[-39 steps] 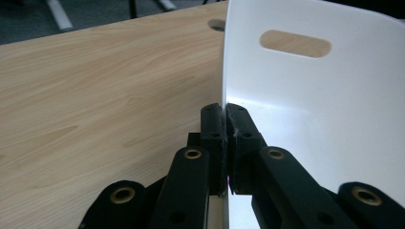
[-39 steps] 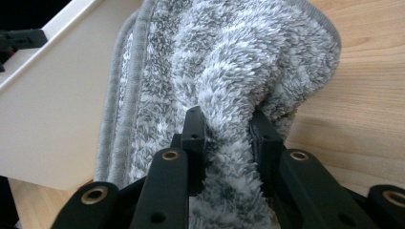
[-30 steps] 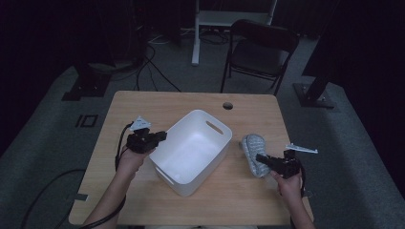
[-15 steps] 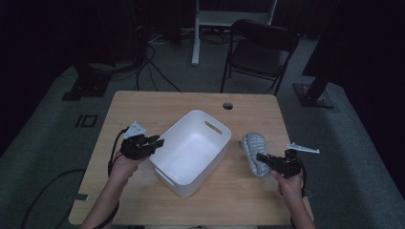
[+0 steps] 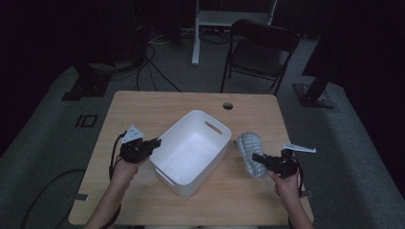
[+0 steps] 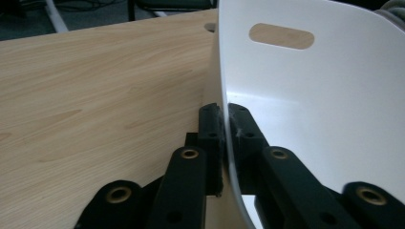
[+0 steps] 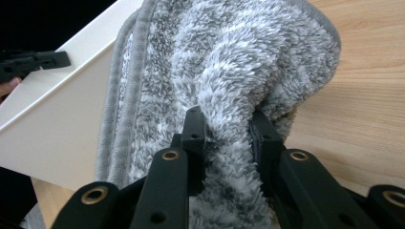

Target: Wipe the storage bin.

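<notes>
- Pinching the bin (image 6: 305, 95) wall is the left gripper (image 6: 223, 117): jaws closed on the thin white rim, one pad outside, one inside. They have just been closing, wall between them.
- Keep that clamp square to the wall; a thin rim can slip out or flex if the hand twists.
- In the high view the left gripper (image 5: 152, 143) sits at the bin's (image 5: 191, 148) near-left corner, so it likely serves as the anchor, holding the bin still on the table (image 5: 157, 107).
- Right gripper (image 7: 224, 126) is clamped on a fold of the fluffy grey cloth (image 7: 229, 67); pile bulges between the pads, grip looks solid.
- The cloth (image 5: 251, 151) is outside the bin, beside its right wall, part resting on the table, with the right gripper (image 5: 260, 159) biting its near edge.
- Likely step: get the cloth over the wall and into the bin.
- Lift high enough that the hanging end clears the rim, else it drags the bin.
- Carry it over the open middle, lower, then release; don't let go over the rim.
- Bin is empty, so there is room.
- Chair (image 5: 260, 52) behind the table is out of the way.
</notes>
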The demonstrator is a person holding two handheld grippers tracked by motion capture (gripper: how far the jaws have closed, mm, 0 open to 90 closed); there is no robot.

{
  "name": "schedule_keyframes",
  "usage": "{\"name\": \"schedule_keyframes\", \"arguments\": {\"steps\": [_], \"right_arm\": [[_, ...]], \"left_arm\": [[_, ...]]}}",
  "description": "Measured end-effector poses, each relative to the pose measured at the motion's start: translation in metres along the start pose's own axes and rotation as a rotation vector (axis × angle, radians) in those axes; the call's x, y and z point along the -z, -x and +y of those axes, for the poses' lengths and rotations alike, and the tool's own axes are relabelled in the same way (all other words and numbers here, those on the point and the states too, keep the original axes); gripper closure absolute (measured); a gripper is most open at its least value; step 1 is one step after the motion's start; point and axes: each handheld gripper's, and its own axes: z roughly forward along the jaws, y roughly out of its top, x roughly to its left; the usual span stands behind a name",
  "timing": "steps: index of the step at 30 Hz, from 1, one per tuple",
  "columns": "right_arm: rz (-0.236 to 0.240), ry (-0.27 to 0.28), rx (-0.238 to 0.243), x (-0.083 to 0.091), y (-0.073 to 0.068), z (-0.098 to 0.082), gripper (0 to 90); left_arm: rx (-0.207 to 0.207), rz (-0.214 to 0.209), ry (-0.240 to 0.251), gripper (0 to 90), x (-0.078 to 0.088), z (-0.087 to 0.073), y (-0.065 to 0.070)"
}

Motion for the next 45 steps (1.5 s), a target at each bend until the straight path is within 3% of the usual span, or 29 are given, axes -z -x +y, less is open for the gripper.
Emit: {"name": "schedule_keyframes", "arguments": {"steps": [2,8,12,22,26,31,37,39,45], "right_arm": [[0.004,0.007,0.002,0.001,0.000,0.000,73.2],[0.018,0.019,-0.006,0.004,-0.002,0.002,73.2],[0.010,0.029,0.024,0.006,-0.008,0.006,73.2],[0.019,0.081,0.051,0.008,-0.020,0.024,73.3],[0.052,0.130,0.029,0.002,-0.029,0.035,73.4],[0.064,0.155,0.058,-0.015,-0.044,0.045,73.4],[0.030,0.108,0.067,-0.036,-0.048,0.041,73.4],[0.000,0.084,0.079,-0.040,-0.047,0.037,73.4],[-0.006,0.055,0.066,-0.053,-0.044,0.030,73.5]], "left_arm": [[-0.008,-0.004,0.011,85.2,0.000,-0.001,0.000],[0.026,-0.042,0.033,84.8,-0.003,-0.001,-0.009],[0.007,-0.056,0.030,84.7,-0.005,0.000,-0.011],[0.014,-0.058,0.027,84.8,-0.007,0.001,-0.011],[0.021,-0.065,0.029,84.7,-0.008,0.001,-0.012],[0.011,-0.069,0.028,84.7,-0.008,0.002,-0.012],[0.003,-0.077,0.030,84.7,-0.010,0.002,-0.013],[0.010,-0.083,0.031,84.5,-0.010,0.002,-0.013],[0.010,-0.088,0.031,84.5,-0.010,0.002,-0.014]]}}
